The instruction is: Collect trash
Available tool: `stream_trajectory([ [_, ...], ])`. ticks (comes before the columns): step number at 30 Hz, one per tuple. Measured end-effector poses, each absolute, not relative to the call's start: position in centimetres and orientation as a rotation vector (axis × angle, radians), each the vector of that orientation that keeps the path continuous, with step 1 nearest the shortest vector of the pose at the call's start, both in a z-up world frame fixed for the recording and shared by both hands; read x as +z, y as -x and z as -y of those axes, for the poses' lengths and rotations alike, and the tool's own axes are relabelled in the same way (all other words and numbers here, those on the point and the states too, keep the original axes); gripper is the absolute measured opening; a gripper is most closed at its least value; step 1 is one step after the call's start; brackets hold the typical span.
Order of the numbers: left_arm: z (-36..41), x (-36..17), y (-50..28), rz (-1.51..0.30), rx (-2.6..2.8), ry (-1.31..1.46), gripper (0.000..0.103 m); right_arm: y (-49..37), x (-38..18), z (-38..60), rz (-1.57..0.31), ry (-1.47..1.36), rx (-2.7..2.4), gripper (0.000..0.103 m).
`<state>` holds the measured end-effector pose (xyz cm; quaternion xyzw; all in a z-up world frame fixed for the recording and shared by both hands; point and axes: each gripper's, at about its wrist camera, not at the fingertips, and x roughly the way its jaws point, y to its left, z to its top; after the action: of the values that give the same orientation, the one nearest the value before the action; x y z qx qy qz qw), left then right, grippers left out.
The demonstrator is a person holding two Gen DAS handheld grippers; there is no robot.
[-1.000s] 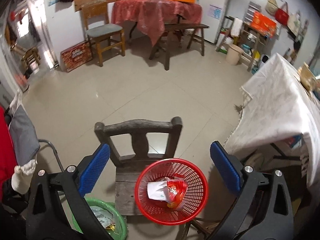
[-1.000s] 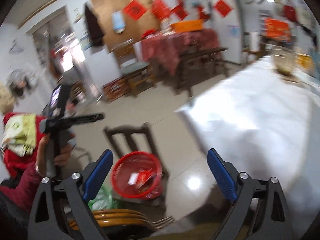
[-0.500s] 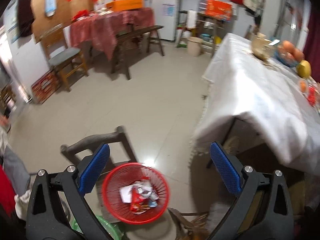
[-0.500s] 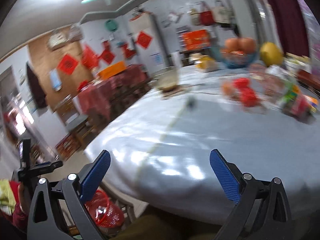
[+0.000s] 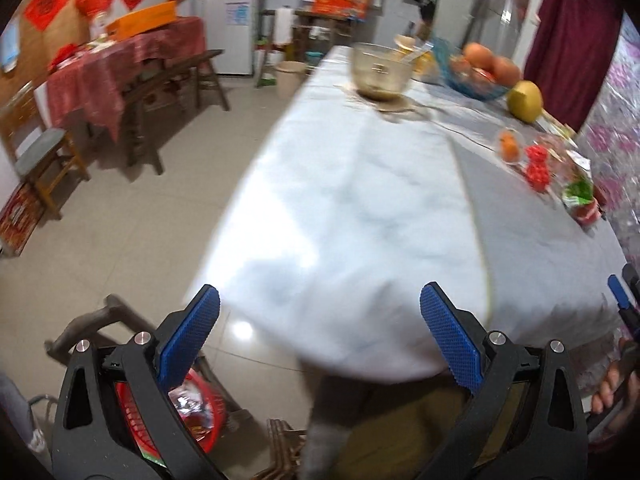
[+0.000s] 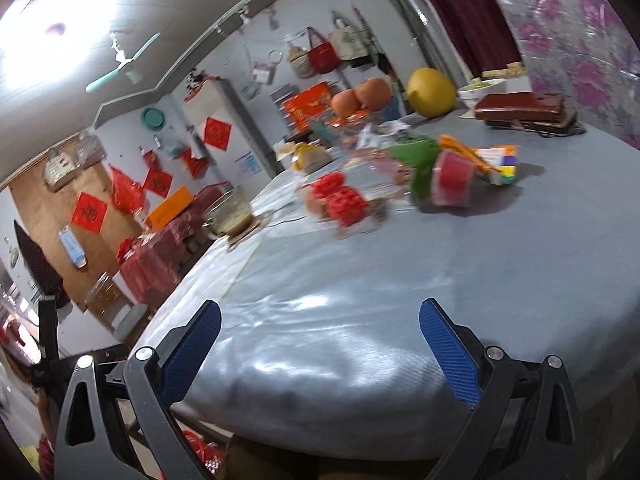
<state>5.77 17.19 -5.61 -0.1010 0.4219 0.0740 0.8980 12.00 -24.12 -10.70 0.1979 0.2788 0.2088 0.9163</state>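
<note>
My left gripper (image 5: 320, 324) is spread wide, nothing between its blue pads (image 5: 192, 330); just below it the red basket (image 5: 208, 412) sits on a wooden chair (image 5: 92, 320), wrappers inside. My right gripper (image 6: 320, 336) is likewise released and empty, hovering at the near edge of the table (image 6: 440, 272). Farther across the cloth I see the trash: a red crumpled wrapper (image 6: 340, 200), then a green-and-red packet (image 6: 436, 176) and an orange-and-white wrapper (image 6: 492, 158) just beside it. Beyond them stand a glass bowl (image 6: 228, 216), a fruit bowl (image 5: 476, 80) and a yellow pomelo (image 6: 432, 92).
</note>
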Motion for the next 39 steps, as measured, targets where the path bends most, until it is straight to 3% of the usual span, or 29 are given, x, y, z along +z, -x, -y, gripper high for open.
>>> stream_trajectory([
  [13, -0.7, -5.2, -21.0, -0.920, -0.081, 0.033, 0.097, -10.9, -11.0, 27.0, -0.415, -0.273, 0.279, 0.098],
  [25, 8.1, -7.1, -31.0, -0.942, -0.137, 0.052, 0.095, -12.8, -13.1, 30.5, -0.497, -0.392, 0.250, 0.098],
  [27, 8.6, -7.2, -31.6, -0.925, -0.112, 0.020, 0.086, -12.8, -13.1, 30.2, -0.499, -0.371, 0.249, 0.098],
  [32, 7.3, -7.6, -31.5, -0.941, -0.133, 0.042, 0.036, -12.6, -12.9, 29.6, -0.491, -0.342, 0.260, 0.098],
  [39, 2.0, -7.2, -26.0, -0.915, -0.129, 0.045, 0.035, -12.3, -12.7, 29.1, -0.476, -0.316, 0.265, 0.098],
])
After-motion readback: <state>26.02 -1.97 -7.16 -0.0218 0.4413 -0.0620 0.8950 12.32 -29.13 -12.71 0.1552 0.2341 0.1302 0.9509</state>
